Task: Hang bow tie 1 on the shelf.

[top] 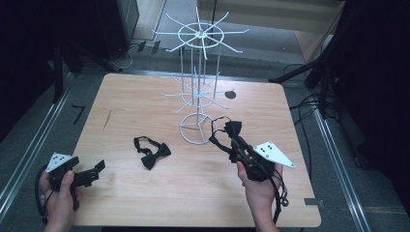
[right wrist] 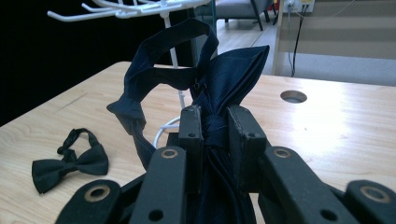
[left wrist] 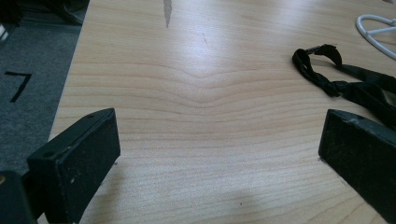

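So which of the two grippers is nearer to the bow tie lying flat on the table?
Left. The left gripper sits open beside the loose bow tie, which shows just past its jaw. The right gripper is a bit farther, across from it, shut on the other bow tie.

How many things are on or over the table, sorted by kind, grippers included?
Bow ties: 2, one lying on the table, one clamped in the right gripper
White wire display racks: 1
Handheld grippers: 2, left gripper with jaws apart, right gripper
Total: 5
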Available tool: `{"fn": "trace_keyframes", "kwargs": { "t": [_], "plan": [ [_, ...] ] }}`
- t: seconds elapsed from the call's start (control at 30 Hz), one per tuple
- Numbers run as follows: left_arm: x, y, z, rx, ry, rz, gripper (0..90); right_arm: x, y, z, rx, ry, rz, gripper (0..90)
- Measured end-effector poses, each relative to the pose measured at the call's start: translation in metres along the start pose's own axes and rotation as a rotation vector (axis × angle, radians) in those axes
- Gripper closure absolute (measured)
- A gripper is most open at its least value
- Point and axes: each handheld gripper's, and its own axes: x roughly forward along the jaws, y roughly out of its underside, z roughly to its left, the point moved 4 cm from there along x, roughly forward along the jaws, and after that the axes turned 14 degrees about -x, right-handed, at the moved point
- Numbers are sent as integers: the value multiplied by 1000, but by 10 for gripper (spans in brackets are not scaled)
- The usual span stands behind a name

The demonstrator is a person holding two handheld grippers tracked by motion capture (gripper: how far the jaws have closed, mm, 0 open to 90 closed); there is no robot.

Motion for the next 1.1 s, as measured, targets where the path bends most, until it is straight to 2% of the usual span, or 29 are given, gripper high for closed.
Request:
{"fn": "trace_keyframes", "kwargs": {
  "t": [0.47,1.1],
  "plan": [
    [0,0,0,2,0,1,0,-7,-12,-8,3,20,-38,778],
    [0,0,0,3,-2,3,0,-6,-24,-14,4,30,-67,778]
  ]
}}
